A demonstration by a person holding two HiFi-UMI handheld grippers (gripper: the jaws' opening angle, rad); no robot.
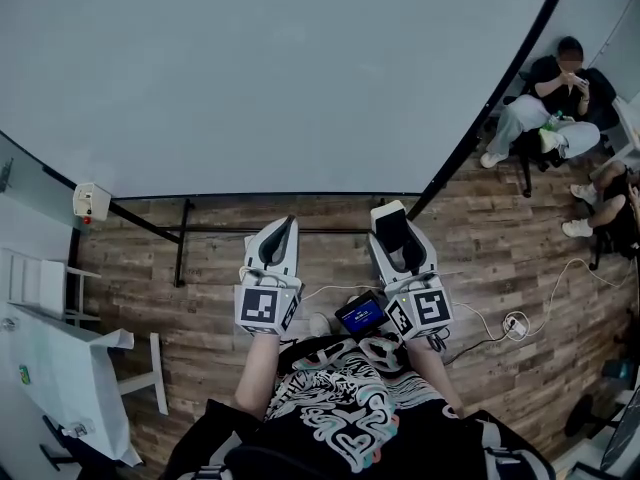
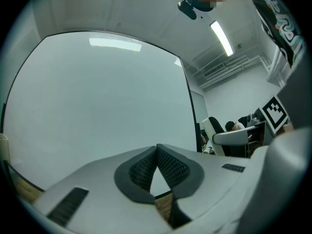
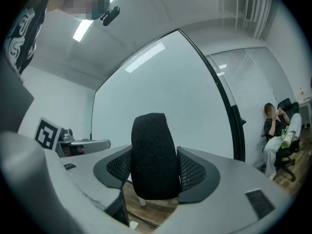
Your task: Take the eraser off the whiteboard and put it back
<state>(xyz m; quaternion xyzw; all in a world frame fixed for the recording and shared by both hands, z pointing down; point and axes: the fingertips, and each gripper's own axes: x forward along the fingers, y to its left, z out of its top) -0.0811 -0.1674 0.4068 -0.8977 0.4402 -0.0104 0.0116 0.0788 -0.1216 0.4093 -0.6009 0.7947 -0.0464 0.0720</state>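
Right jaws: we see the right gripper (image 3: 155, 161) with its jaws set wide and both pads pressed on the black eraser (image 3: 153, 152), which stands upright between them and rises above the tips.
Eraser: it is off the whiteboard (image 3: 161, 82) and held in the air in front of it. In the head view the eraser (image 1: 392, 230) lies just below the board's bottom edge, toward its lower right corner.
Left jaws: on the left gripper (image 2: 156, 152) the tips meet, the pads (image 2: 171, 165) slope apart below them, and nothing sits between them.
Grippers together: in the head view the left gripper (image 1: 277, 248) and the right gripper (image 1: 400, 243) lie side by side, near each other, and both point at the whiteboard (image 1: 280, 68).
Small screen: a device with a lit blue display (image 1: 360, 313) sits between the two marker cubes, nearer the right one.
Whiteboard: we see a blank pale surface with a dark frame. It fills most of the left gripper view (image 2: 97, 106).
Floor: wooden planks (image 1: 220, 328) run under the board and the grippers, with a white cable (image 1: 480, 318) lying to our right.
Bystander: a seated person (image 1: 555, 108) is past the board's right edge, well apart from the grippers, and shows in the right gripper view too (image 3: 278, 130).
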